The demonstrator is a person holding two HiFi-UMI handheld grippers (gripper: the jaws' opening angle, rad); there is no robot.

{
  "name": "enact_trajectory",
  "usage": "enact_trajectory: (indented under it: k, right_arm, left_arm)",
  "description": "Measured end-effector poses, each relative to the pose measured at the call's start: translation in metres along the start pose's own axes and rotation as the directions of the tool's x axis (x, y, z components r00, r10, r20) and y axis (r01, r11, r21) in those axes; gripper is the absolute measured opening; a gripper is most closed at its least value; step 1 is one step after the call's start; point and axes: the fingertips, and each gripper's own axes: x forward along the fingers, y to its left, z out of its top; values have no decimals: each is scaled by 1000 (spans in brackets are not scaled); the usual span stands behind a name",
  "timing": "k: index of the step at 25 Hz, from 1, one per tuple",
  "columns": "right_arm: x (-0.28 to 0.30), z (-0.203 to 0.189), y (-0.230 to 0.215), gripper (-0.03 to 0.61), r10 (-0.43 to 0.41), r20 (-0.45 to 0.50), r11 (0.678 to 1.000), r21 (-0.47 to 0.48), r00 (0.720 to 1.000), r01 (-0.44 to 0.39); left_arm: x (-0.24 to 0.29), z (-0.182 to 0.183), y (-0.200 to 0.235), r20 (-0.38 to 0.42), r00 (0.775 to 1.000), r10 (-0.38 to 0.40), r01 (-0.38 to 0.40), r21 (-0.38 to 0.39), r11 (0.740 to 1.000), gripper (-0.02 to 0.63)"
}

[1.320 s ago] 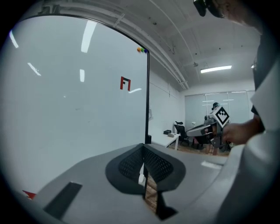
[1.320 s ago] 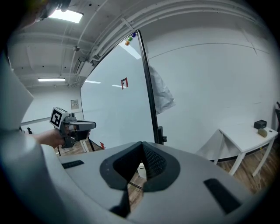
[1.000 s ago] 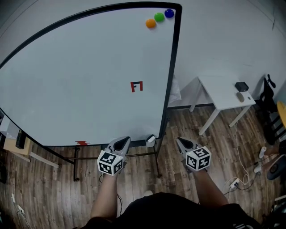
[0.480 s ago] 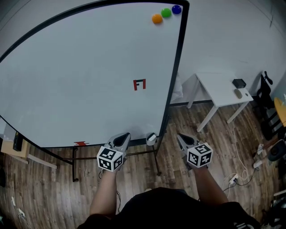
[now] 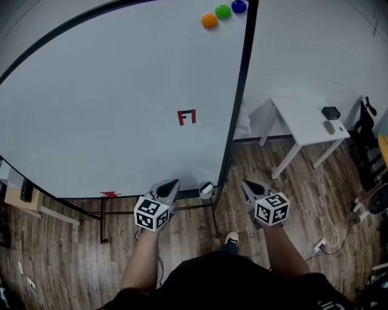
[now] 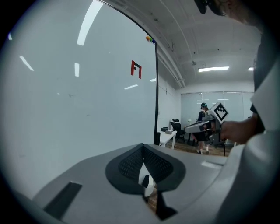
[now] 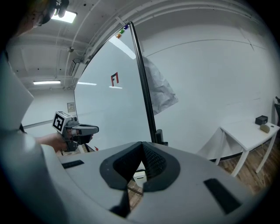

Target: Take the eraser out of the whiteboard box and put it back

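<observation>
The left tool (image 5: pixel 171 182) and the right tool (image 5: pixel 247 183) were held low, side by side, facing the whiteboard (image 5: pixel 109 103); the left tool's jaws were pressed together on nothing; the right tool's jaws likewise met, empty; the small white whiteboard box (image 5: pixel 206 190) hung at the board's lower right corner, just beside the black frame post (image 5: pixel 233 121), between the two tools and touched by neither; the eraser inside could not be made out

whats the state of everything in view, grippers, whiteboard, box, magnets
left gripper, fingers shut, empty
right gripper, fingers shut, empty
whiteboard, upright, nearly blank
box, at the whiteboard's bottom edge, untouched
magnets, stuck near the whiteboard's top corner
</observation>
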Motion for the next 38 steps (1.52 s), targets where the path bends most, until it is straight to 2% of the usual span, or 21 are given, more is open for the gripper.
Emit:
enact_trajectory:
  k: [9, 20, 38]
  right_arm:
    - [23, -4, -36, -5, 45, -32, 999, 7, 998, -45]
    - [46, -17, -56, -5, 100, -79, 995, 20, 992, -99]
    - [74, -45, -69, -5, 145, -128, 989, 55, 981, -138]
  left_arm:
    - [37, -6, 1, -43, 999, 19, -20, -5, 1000, 12]
    - [68, -28, 5, -112, 993, 23, -27, -28, 999, 12]
    - [110, -78, -1, -222, 974, -46, 32, -66, 997, 14]
